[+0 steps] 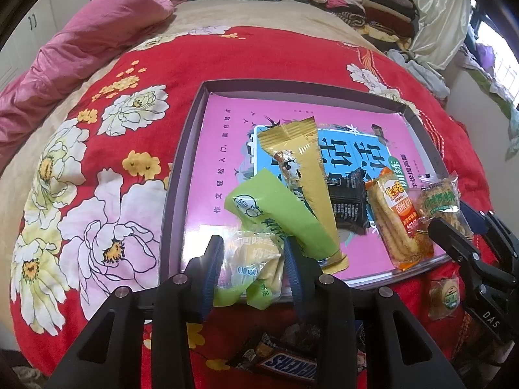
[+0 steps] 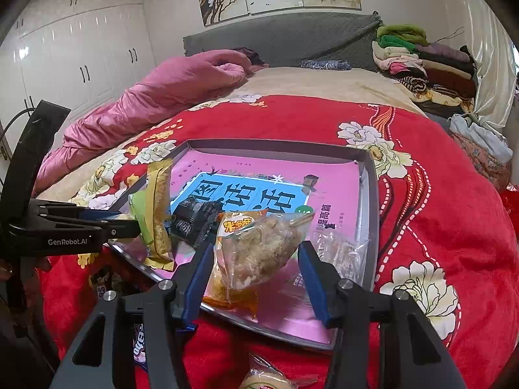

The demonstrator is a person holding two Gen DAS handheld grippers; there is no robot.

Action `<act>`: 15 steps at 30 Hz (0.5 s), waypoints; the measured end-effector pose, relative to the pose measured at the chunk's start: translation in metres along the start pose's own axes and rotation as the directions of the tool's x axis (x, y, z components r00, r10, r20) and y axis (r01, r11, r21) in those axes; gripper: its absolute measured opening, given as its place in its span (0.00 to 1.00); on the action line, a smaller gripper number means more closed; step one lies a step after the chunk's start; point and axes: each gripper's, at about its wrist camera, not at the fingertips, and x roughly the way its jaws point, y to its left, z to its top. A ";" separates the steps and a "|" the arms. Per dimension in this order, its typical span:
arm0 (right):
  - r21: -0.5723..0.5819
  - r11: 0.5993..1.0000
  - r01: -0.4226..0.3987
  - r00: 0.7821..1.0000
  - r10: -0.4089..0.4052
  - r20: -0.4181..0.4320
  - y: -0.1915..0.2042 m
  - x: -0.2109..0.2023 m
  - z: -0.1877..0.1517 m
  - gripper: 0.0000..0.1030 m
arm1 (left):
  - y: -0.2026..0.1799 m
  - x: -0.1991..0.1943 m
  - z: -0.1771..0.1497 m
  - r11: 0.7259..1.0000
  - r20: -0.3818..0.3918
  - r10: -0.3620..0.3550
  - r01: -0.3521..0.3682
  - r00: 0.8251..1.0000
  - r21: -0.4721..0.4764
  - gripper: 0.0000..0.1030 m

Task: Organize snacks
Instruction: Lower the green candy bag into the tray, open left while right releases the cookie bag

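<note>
Snacks mostly sit in the shallow grey tray (image 1: pixel 194 136) on the bed's red floral blanket (image 1: pixel 97 162), lined up along the tray's near edge: gold wrapper (image 1: pixel 301 175), green wrapper (image 1: pixel 282 214), black packet (image 1: pixel 347 207), orange rice-cracker pack (image 1: pixel 395 220).

Left tongs (image 1: pixel 253 269) straddle a clear yellow-green pack (image 1: pixel 256 269) at the tray's near rim; the blue pads look right against it, but I can't tell if they press.

Right tongs (image 2: pixel 256 256) stand apart around a clear bag of brown crisps (image 2: pixel 262 246), gaps visible on both sides, so not gripped.

Snickers bar (image 1: pixel 285 364) and a round cookie pack (image 1: pixel 444 295) lie on the blanket outside the tray.

Risks, as I judge them:
- crisps bag leans on the orange pack; may slide or tip
- yellow-green pack overhangs the rim; could drop onto the blanket
- soft bedding, so the tray can tilt if bumped
- tongs work close together; collision possible
</note>
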 end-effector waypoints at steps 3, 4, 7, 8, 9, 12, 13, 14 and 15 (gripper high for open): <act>0.001 1.000 0.003 1.000 -0.003 0.007 0.000 -0.001 0.001 0.53 | 0.001 -0.002 0.000 1.000 0.006 0.002 -0.002 1.000 -0.004 0.39; 0.003 1.000 0.003 1.000 -0.003 0.011 -0.001 -0.001 0.001 0.53 | 0.001 -0.003 0.000 1.000 0.011 0.002 -0.002 1.000 -0.005 0.39; 0.013 1.000 -0.001 1.000 0.000 0.019 -0.002 -0.003 0.002 0.54 | 0.002 -0.007 0.002 1.000 0.021 0.004 -0.004 1.000 -0.005 0.44; 0.015 1.000 -0.001 1.000 0.000 0.019 -0.002 -0.003 0.002 0.55 | 0.002 -0.008 0.002 1.000 0.025 0.003 -0.003 1.000 -0.006 0.44; 0.016 1.000 0.003 1.000 -0.003 0.021 -0.003 -0.003 0.003 0.55 | 0.002 -0.009 0.003 1.000 0.027 0.003 -0.003 1.000 -0.006 0.45; 0.025 1.000 0.004 1.000 -0.004 0.026 -0.005 -0.005 0.003 0.56 | 0.002 -0.012 0.003 1.000 0.031 0.001 -0.001 1.000 -0.007 0.48; 0.027 1.000 0.004 1.000 -0.005 0.028 -0.006 -0.006 0.003 0.56 | 0.002 -0.012 0.003 1.000 0.033 0.000 0.000 0.999 -0.008 0.49; 0.030 1.000 0.003 1.000 -0.004 0.031 -0.007 -0.006 0.003 0.56 | 0.002 -0.013 0.003 1.000 0.034 -0.001 0.001 0.999 -0.008 0.51; 0.031 1.000 0.002 0.999 -0.003 0.033 -0.007 -0.007 0.003 0.56 | 0.003 -0.014 0.003 1.000 0.037 0.000 0.000 0.999 -0.010 0.53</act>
